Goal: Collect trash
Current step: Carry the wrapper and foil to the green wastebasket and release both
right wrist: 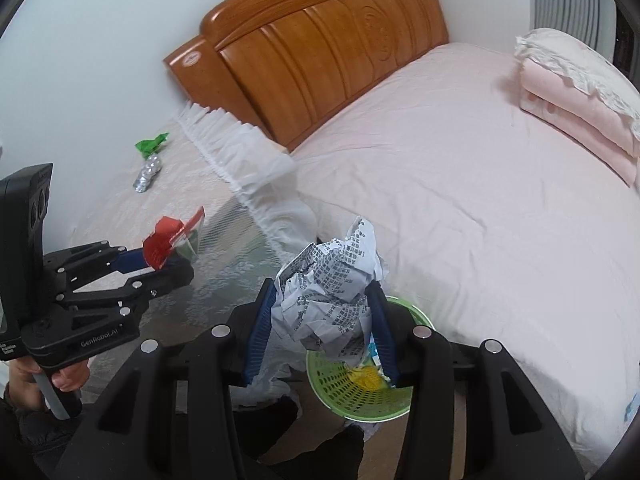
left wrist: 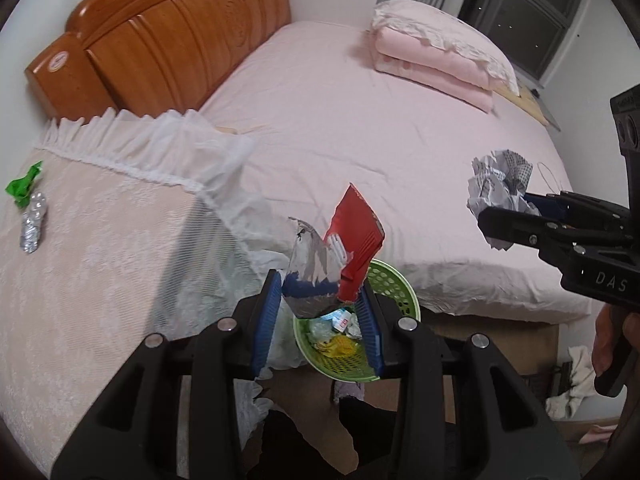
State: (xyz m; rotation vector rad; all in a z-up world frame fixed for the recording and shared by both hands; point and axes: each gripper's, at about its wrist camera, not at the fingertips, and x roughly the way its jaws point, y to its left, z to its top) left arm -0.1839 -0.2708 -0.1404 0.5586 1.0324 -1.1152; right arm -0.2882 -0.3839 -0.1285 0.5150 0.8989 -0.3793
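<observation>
Both wrist views are evenly lit by soft indoor light, with the window (left wrist: pixel 524 12) dark and no harsh glare on the pink bed (left wrist: pixel 360 128). A soft shadow falls across the lace-covered counter (left wrist: pixel 100 248) below the left gripper, and the green basket (right wrist: pixel 360 392) sits in shade. Fisheye distortion bends the headboard (right wrist: pixel 320 40), the corners vignette to black, and the picture stays mostly sharp with slight blur at the rim.

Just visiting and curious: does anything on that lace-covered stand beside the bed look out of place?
Yes. A crumpled green wrapper and a ball of silver foil lie loose on the lace cover, while other scraps are already in the green basket below.
</observation>
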